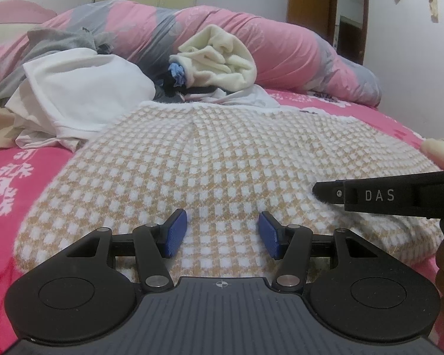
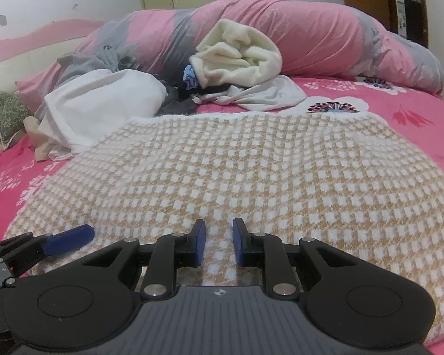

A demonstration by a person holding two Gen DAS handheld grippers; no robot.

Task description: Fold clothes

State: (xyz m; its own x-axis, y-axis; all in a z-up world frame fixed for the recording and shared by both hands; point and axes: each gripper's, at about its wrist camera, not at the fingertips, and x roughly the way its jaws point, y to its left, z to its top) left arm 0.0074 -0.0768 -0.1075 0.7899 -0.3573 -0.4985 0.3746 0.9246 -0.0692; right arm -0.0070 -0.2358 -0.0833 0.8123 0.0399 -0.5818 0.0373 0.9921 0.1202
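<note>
A tan-and-white checked knitted garment (image 1: pixel 210 153) lies spread flat on the pink bed sheet (image 1: pixel 20 177). My left gripper (image 1: pixel 222 216) hovers low over its near part, open, with its blue pads well apart and only the flat knit beneath them. My right gripper (image 2: pixel 219 224) is over the same garment (image 2: pixel 251 162), its pads a narrow gap apart with no fold pinched between them. One black finger (image 1: pixel 370 196) of the right gripper reaches in from the right in the left wrist view, its tip at the knit. A blue finger (image 2: pixel 71 238) of the left gripper shows at the lower left in the right wrist view.
A pile of clothes sits beyond the garment: a white one (image 1: pixel 83 94), a cream fleece (image 1: pixel 222 56), and grey and dark items. A rolled pink-and-grey duvet (image 1: pixel 281 44) runs along the back. A person's fingertip (image 1: pixel 441 151) shows at the right edge. A wooden door (image 1: pixel 310 0) stands behind.
</note>
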